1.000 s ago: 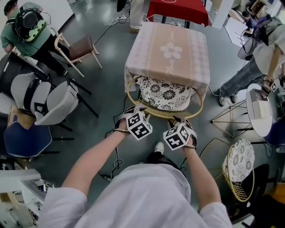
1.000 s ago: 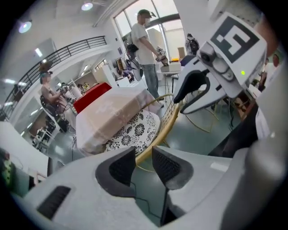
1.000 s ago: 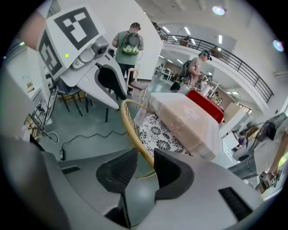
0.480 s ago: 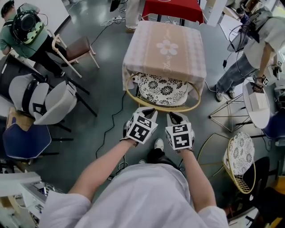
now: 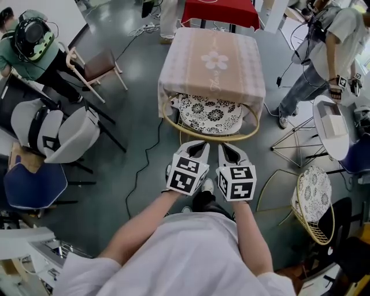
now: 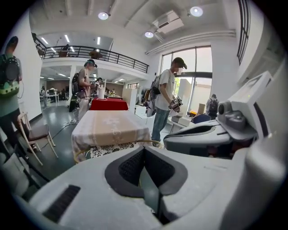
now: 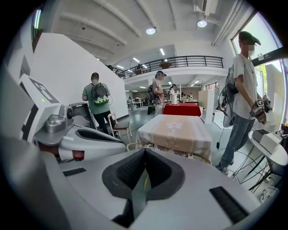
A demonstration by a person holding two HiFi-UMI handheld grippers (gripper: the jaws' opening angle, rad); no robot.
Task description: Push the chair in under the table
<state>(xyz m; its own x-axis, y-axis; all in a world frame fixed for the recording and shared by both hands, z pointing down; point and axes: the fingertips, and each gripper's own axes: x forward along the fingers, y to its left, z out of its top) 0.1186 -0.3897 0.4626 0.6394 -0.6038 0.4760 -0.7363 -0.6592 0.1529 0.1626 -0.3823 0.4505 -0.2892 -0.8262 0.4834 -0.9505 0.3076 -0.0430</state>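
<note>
The table [image 5: 213, 62] wears a pink-beige cloth with a flower print. The gold wire chair [image 5: 209, 117] with its floral cushion stands partly under the table's near edge. My left gripper [image 5: 198, 150] and right gripper [image 5: 226, 151] hang side by side just short of the chair's rim, not touching it. Both have just closed with nothing between the jaws. In the left gripper view the left gripper [image 6: 144, 155] is shut, with the table [image 6: 110, 128] ahead. In the right gripper view the right gripper [image 7: 144, 157] is shut before the table [image 7: 175, 130].
A wooden chair [image 5: 103, 63] and grey folding chairs [image 5: 63, 133] stand at the left. At the right are a second wire chair [image 5: 312, 211] and a white side table [image 5: 332, 130]. A person [image 5: 324, 55] stands at the right. A red table [image 5: 218, 10] is behind. A cable [image 5: 144, 165] crosses the floor.
Both grippers have left the chair's rim, drawn back toward me and risen. Their jaws have gone from open to shut, and both have rolled so the marker cubes face up.
</note>
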